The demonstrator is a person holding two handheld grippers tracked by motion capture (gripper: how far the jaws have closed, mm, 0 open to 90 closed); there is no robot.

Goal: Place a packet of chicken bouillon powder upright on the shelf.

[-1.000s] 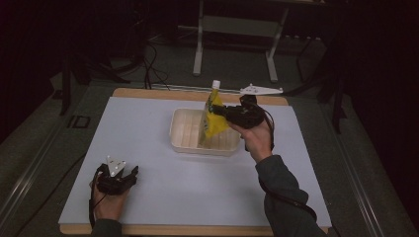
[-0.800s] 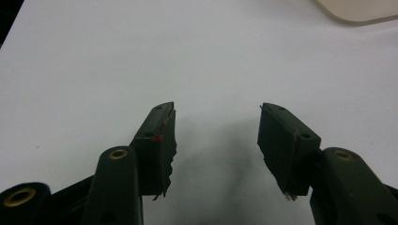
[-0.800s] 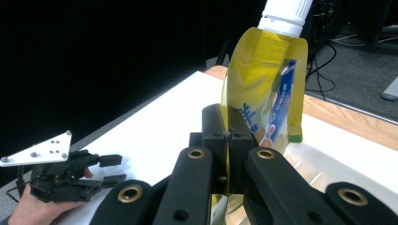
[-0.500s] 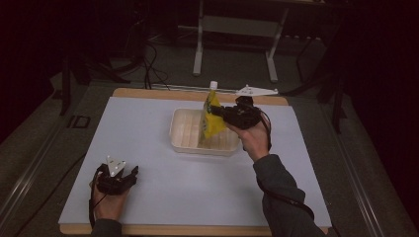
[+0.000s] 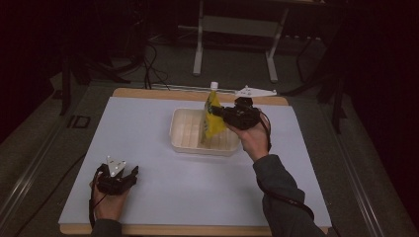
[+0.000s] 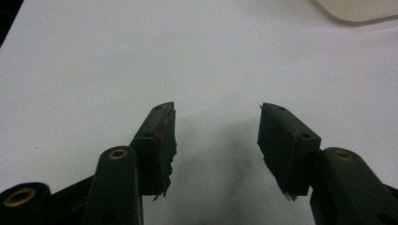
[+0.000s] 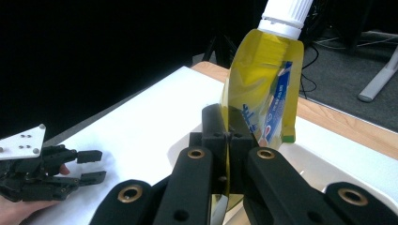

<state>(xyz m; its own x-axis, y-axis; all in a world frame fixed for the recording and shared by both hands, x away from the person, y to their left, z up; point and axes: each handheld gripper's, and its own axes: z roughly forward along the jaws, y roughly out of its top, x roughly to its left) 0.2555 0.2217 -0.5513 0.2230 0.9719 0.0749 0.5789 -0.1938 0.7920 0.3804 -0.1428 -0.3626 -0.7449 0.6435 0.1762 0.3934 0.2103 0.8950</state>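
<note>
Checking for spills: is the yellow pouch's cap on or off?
On. The white cap sits on the spout of the yellow pouch, which the right gripper holds upright.

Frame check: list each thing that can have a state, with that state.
Yellow pouch: upright, white cap on, held over the tray.
Right hand-held gripper: shut on the yellow pouch.
Left hand-held gripper: open, holding nothing, over the table.
Tray: upright on the table.

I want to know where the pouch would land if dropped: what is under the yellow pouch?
Under the yellow pouch, pinched upright by the right gripper, lies the cream tray with its ribbed floor. The pouch covers the tray floor directly beneath it, so anything lying there cannot be seen.
</note>
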